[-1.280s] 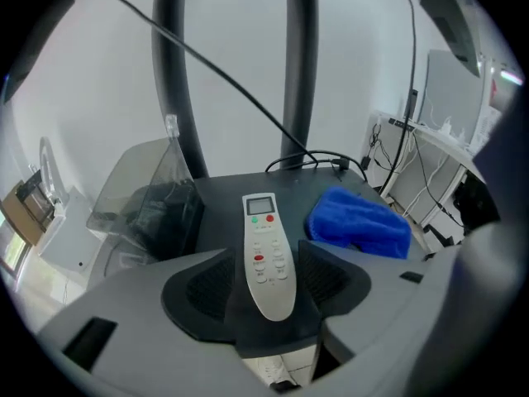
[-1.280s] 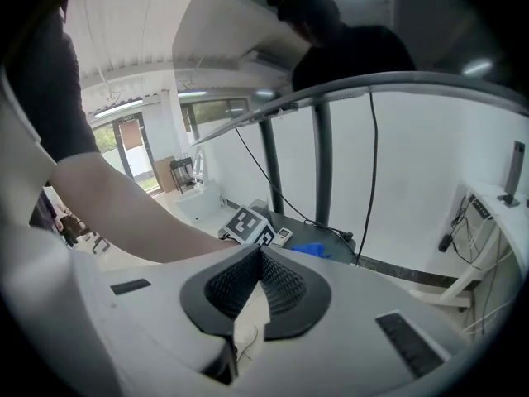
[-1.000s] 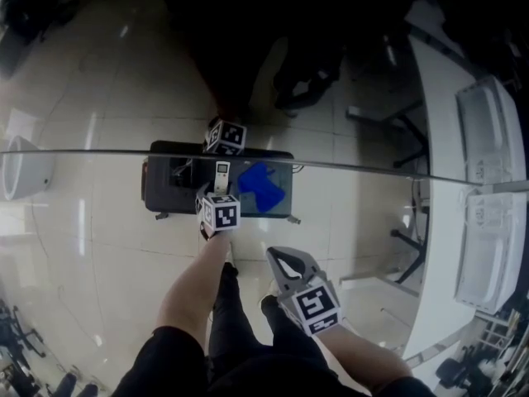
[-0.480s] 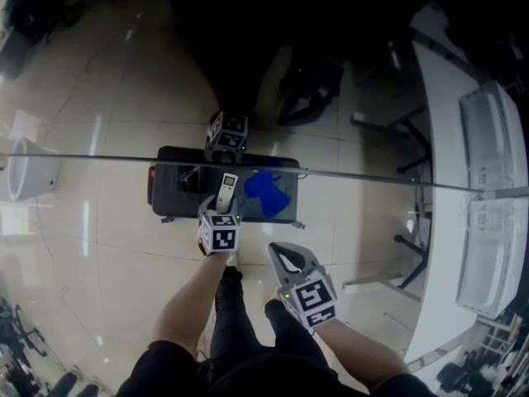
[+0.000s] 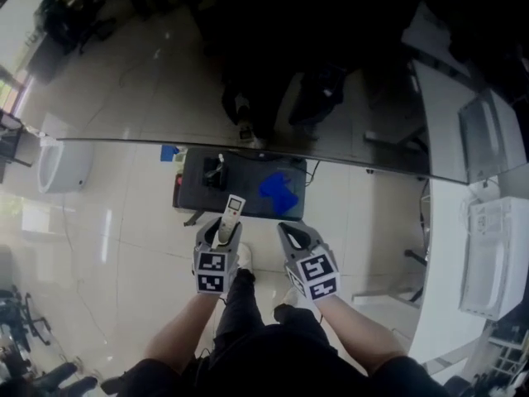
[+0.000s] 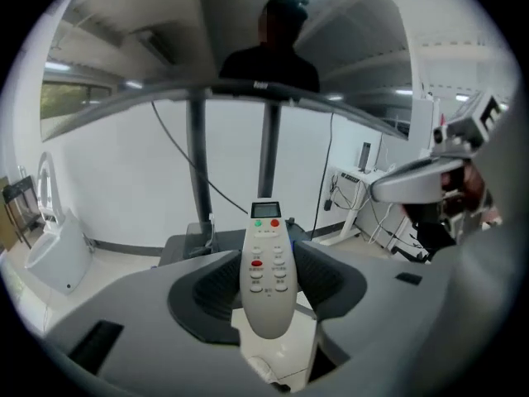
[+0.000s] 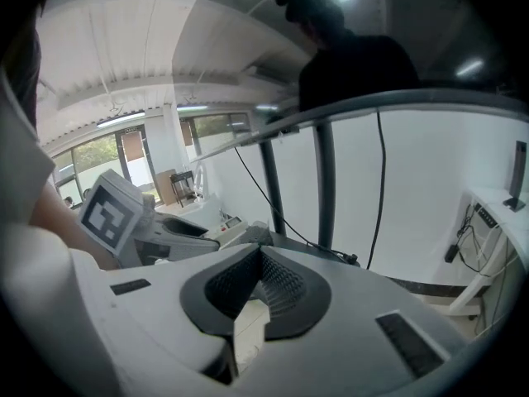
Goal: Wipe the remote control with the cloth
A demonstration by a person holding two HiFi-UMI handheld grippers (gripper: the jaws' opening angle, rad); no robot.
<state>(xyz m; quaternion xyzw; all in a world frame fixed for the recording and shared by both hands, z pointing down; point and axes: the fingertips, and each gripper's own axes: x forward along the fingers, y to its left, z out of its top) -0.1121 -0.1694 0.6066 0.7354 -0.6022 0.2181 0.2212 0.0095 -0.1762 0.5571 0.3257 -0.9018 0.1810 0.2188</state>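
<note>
My left gripper (image 5: 216,240) pinches the remote (image 6: 266,263) by its lower end, likely light, rigid, slippery plastic, while my right gripper (image 7: 258,292) is closed empty, away from the soft cloth (image 5: 278,190).

Left claw (image 5: 221,232) just clamped onto the remote control (image 5: 230,212); right claw (image 5: 288,230) pinched together.

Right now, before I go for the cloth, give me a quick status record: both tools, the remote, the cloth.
left tool: jaws have just closed in; clamped on the lower end of the remote control
remote control: held up in the air, button side facing the left gripper view
right tool: shut, nothing between the jaws
cloth: blue, bunched, lying on the black table, apart from both tools
wiping: not yet begun
</note>
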